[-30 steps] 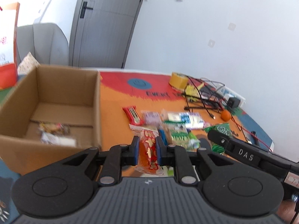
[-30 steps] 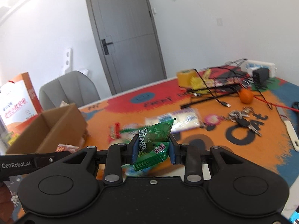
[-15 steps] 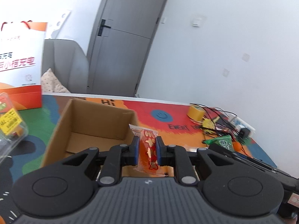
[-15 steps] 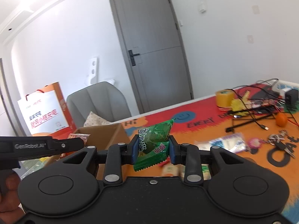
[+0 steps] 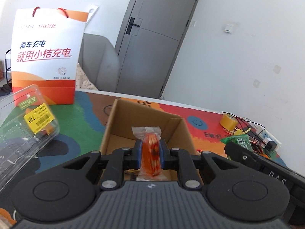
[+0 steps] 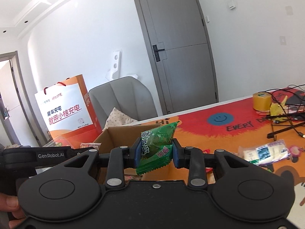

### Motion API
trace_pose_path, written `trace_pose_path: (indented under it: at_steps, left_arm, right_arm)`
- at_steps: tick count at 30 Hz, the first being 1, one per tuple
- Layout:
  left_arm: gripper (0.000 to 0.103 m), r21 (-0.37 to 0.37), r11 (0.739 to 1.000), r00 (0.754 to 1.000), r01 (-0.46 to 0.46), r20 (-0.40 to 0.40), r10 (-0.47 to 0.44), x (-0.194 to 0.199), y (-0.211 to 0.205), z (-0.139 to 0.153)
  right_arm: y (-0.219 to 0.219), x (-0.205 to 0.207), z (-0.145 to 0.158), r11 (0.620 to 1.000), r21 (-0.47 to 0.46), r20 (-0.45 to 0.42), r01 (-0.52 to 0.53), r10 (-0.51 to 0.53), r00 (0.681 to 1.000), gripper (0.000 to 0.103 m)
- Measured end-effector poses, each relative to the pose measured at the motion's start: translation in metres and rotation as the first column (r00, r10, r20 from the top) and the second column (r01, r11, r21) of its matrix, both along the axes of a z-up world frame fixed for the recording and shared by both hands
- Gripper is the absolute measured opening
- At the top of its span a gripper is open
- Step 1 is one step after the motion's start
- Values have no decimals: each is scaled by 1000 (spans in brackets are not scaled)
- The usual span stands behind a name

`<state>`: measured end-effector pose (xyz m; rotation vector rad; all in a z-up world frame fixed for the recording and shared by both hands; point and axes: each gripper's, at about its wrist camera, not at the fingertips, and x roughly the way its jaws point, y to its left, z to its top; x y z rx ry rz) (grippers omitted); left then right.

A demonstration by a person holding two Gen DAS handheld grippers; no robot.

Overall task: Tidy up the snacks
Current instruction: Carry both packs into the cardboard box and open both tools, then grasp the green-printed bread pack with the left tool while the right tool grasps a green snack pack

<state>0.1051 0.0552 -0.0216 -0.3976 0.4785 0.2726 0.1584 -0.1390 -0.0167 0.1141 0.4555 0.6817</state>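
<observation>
My left gripper is shut on an orange-red snack packet and holds it over the near side of an open cardboard box. My right gripper is shut on a green snack packet and holds it in front of the same box, to the box's right. The green packet and the right gripper's body also show at the right of the left wrist view. The left gripper's body and its packet show at the left of the right wrist view.
A white and orange gift bag stands behind the box at left, a clear plastic clamshell lies beside it. Loose snack packets, a yellow tape roll and cables lie on the colourful table mat at right. A grey chair stands behind.
Both grippers have risen and swung left, from over the snack pile to the cardboard box, each still holding its packet. The box now sits straight ahead of the left gripper.
</observation>
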Motion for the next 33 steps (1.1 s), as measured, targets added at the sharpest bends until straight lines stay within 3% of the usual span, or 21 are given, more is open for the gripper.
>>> trace_pose_path:
  at_steps: [8, 10, 15, 18, 21, 33]
  left_arm:
    - [24, -16, 999, 999, -46, 8, 46, -16, 9, 0]
    - [32, -32, 998, 998, -53, 12, 54, -20, 11, 0]
    - [60, -62, 994, 995, -93, 25, 95, -32, 16, -1]
    - [74, -60, 992, 993, -113, 30, 115, -37, 15, -1]
    - [81, -52, 992, 993, -114, 30, 115, -39, 14, -1]
    - [93, -26, 996, 997, -81, 6, 81, -32, -11, -3]
  right_arm:
    - [25, 3, -5, 999, -14, -28, -32, 32, 999, 33]
    - [29, 5, -5, 999, -14, -38, -37, 36, 999, 34]
    - [33, 5, -6, 999, -25, -39, -36, 35, 999, 47]
    - [28, 4, -9, 999, -16, -66, -29, 28, 997, 48]
    - [19, 0, -13, 1000, -16, -80, -8, 7, 997, 53]
    - [-29, -1, -24, 996, -39, -115, 84, -87, 990, 69]
